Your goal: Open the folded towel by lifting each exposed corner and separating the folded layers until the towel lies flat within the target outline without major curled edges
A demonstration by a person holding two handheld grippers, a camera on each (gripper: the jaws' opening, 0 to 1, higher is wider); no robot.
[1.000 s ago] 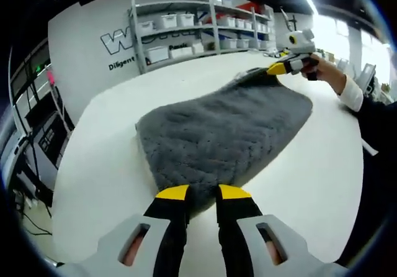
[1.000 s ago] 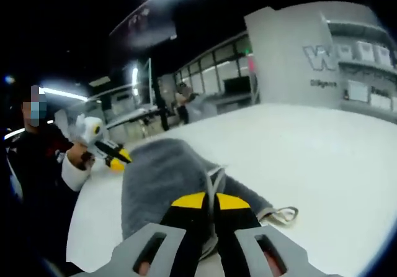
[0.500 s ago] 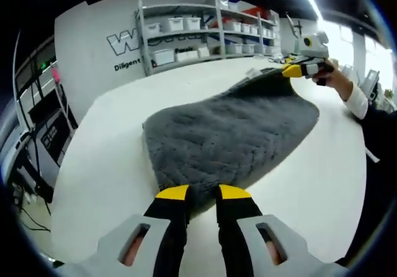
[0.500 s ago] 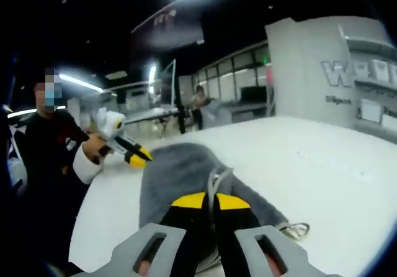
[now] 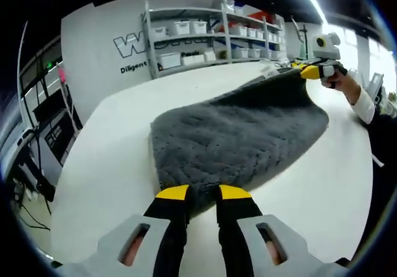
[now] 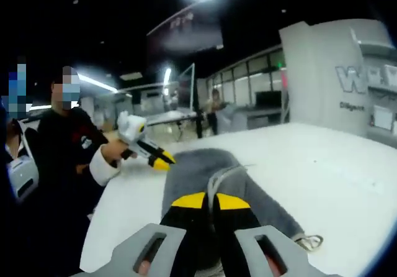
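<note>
- The left gripper [image 5: 203,193] has its yellow-tipped jaws pinching the near edge of the grey towel [image 5: 239,137], with a little pile showing between the tips.
- The right gripper [image 6: 209,200] has its jaws pressed together on a pale hem of the same towel [image 6: 205,174]; in the left gripper view it [image 5: 308,72] sits at the towel's far corner, lifted off the white table [image 5: 105,159].
- The towel stretches from one pair of tongs to the other, mostly resting on the table ahead of the left tongs and rising toward the right ones. No target outline can be made out on the table.
- Likely trouble: both grips are on thin edges, so pulling the hands further apart could slide a hem out and let that corner drop and curl.
- Another risk: if either pinch holds two layers, the fold would travel along and never separate; whether it does cannot be told from here.
- A loop tag [image 6: 308,242] lying right of the right tongs could end up tucked underneath.
- Writing: beyond the left tongs a wall sign [image 5: 139,52] shows a large "W" and smaller "Diligent", the remainder blocked by shelving [image 5: 211,31]; the bin labels are too small to read.
</note>
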